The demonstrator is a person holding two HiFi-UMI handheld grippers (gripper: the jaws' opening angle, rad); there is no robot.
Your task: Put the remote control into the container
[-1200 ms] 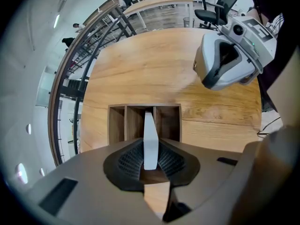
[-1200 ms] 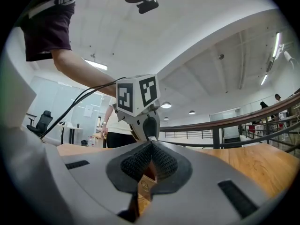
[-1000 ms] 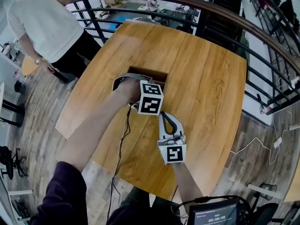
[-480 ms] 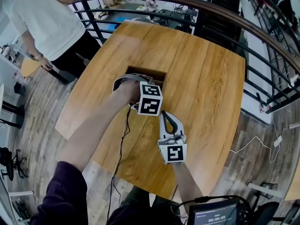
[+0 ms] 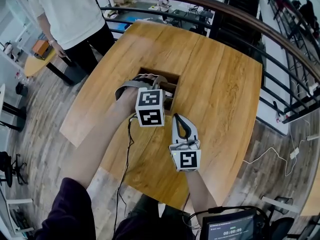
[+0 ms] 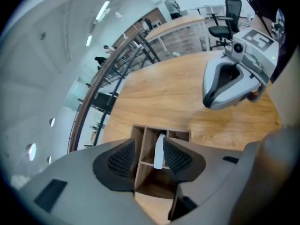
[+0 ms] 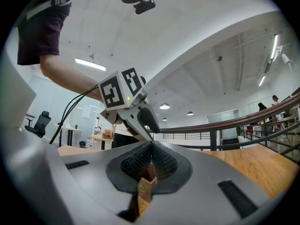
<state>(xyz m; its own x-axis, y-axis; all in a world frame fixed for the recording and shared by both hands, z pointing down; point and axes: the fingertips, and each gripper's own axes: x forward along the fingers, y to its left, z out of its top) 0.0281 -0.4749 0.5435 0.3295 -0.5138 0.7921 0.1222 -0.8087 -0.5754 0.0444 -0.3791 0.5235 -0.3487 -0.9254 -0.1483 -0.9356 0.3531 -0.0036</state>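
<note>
Two grippers were over the counter (image 5: 220,74), with a bystander in a white shirt (image 5: 70,14) standing off beyond its far-left corner. The left gripper (image 5: 149,79) hung right over the wooden container (image 5: 172,86), which sat mid-counter, nearer the far edge than the near one. In the left gripper view its jaws stood apart (image 6: 149,146). The white remote control (image 6: 159,153) stood on end between them, down among the container's dividers (image 6: 139,165). It sat close against one pad (image 6: 177,158), with clear daylight to the other, so by my read it was let go rather than pinched. Which slot it was in, I couldn't tell, and from the head view the remote was hidden under the gripper.

The clean finish, as I judged it, was to spread the jaws a touch wider and lift straight up. That would keep the near pad from dragging the remote back out or tipping it over a divider.

The right gripper (image 5: 176,118) waited just toward the near edge, pointing at the container, tips together (image 7: 151,146). A tan scrap (image 7: 143,191) showed in the slit behind the tips, and I couldn't tell what it was. That gripper was best kept out of it.
</note>
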